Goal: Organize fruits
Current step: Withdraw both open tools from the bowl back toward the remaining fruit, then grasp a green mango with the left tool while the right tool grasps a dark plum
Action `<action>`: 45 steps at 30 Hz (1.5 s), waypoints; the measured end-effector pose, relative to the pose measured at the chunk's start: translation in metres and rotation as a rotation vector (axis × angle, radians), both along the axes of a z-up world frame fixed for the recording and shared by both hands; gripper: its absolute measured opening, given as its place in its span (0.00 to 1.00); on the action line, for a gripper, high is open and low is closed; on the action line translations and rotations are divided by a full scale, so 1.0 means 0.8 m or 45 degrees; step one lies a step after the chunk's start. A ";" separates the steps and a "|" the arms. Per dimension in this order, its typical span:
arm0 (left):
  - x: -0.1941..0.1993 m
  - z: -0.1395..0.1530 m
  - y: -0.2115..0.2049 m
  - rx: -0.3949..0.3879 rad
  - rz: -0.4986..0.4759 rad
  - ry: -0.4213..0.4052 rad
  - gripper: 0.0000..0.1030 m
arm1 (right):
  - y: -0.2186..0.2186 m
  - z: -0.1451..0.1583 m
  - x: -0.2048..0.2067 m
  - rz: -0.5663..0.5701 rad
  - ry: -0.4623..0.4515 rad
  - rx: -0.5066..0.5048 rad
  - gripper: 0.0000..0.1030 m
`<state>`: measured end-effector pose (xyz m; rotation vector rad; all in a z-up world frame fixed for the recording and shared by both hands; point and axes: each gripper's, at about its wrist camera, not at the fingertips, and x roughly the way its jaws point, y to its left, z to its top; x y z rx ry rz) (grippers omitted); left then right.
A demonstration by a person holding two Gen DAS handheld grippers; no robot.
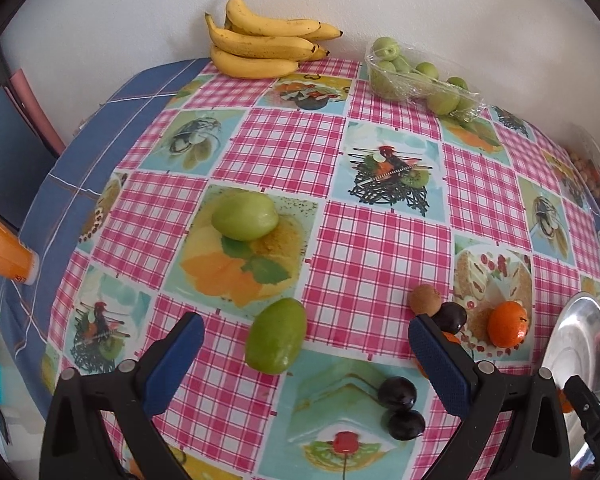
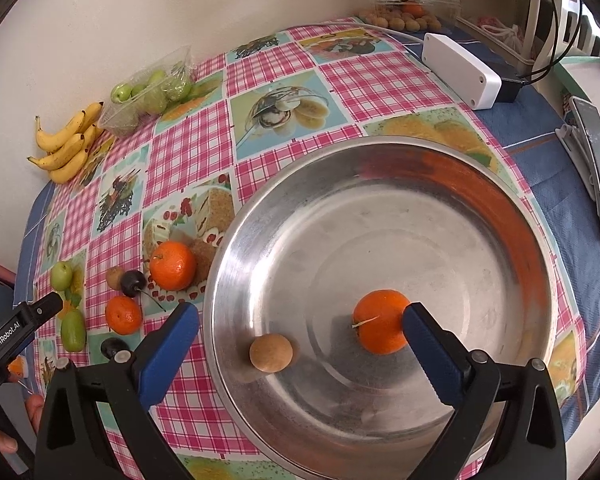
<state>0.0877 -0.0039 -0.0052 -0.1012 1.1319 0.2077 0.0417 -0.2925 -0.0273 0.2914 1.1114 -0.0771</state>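
Both tongs — left (image 1: 302, 354), right (image 2: 300, 340) — gape wide

A table covered by a pink checked cloth (image 1: 364, 248) with food pictures carries the fruit. At the far edge lie a bunch of bananas (image 1: 266, 44) and, to their right, a clear tray of small green fruits (image 1: 416, 80). Nearer rest two larger green fruits (image 1: 245, 216) (image 1: 276, 336), a brown fruit (image 1: 425, 299), dark plums (image 1: 398, 392) and a tangerine (image 1: 507, 323). On the right stand a steel bowl (image 2: 500, 208) and, beyond it, a white box (image 2: 460, 70).
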 end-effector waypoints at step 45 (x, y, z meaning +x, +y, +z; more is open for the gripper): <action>0.013 -0.045 0.057 -0.150 -0.024 0.156 1.00 | 0.214 -0.059 0.006 0.641 0.132 0.021 0.99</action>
